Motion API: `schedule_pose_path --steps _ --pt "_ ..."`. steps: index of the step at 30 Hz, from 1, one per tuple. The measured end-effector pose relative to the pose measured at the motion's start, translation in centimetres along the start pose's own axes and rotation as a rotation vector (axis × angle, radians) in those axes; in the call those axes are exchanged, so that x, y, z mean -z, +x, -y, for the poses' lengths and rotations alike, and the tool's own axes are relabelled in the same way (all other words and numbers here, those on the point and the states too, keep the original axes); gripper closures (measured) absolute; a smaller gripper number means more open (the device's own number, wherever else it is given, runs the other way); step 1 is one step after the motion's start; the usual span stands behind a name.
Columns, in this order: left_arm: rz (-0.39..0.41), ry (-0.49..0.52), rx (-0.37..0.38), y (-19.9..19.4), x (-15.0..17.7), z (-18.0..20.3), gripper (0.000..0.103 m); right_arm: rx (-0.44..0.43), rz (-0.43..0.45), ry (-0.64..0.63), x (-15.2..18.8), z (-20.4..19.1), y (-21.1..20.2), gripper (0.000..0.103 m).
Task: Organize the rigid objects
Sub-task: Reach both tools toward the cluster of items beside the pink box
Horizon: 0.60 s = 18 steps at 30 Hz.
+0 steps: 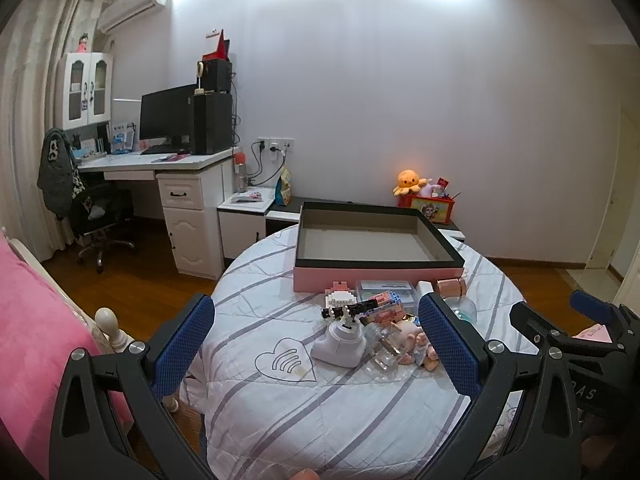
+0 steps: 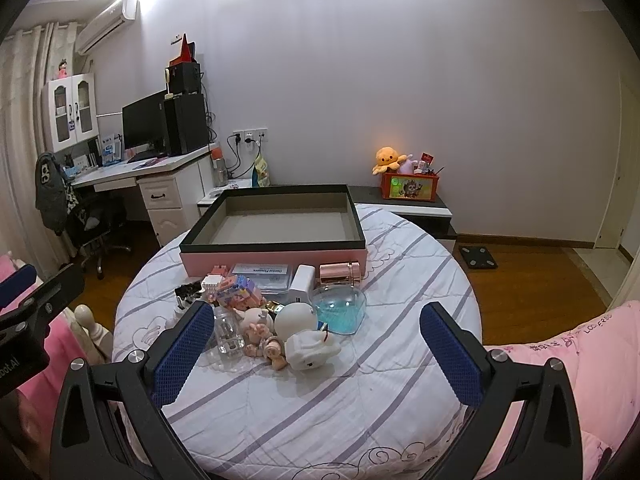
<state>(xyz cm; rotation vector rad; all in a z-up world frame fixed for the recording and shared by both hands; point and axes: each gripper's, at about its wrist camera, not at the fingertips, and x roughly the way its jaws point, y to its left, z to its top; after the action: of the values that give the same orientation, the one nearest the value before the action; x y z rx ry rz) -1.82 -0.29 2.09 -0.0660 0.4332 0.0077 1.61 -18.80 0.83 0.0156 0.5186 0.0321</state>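
Right wrist: toys (image 2: pixel 280 320) ahead of gripper (image 2: pixel 316 354)

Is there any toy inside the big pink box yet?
No, the pink box shows only its bare grey floor, and the toys sit in front of it.

We see a pink-walled, black-rimmed tray (image 2: pixel 272 258) lying empty at mid-frame. Just below it huddle a rose-gold canister (image 2: pixel 340 271) on its side, a white charger (image 2: pixel 302 283), a blue heart-shaped dish (image 2: pixel 340 314), a clear bottle (image 2: pixel 228 332), and a doll (image 2: pixel 260 326).
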Motion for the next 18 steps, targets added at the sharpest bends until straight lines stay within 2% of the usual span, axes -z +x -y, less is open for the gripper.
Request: schedule_pose_path --steps 11,18 --pt "0.004 0.0 0.009 -0.1 0.1 0.2 0.0 -0.005 0.018 -0.002 0.0 -0.1 -0.3 0.0" --pt "-0.045 0.001 0.004 1.6 1.1 0.1 0.0 -0.012 -0.021 0.009 0.4 1.1 1.1 0.0"
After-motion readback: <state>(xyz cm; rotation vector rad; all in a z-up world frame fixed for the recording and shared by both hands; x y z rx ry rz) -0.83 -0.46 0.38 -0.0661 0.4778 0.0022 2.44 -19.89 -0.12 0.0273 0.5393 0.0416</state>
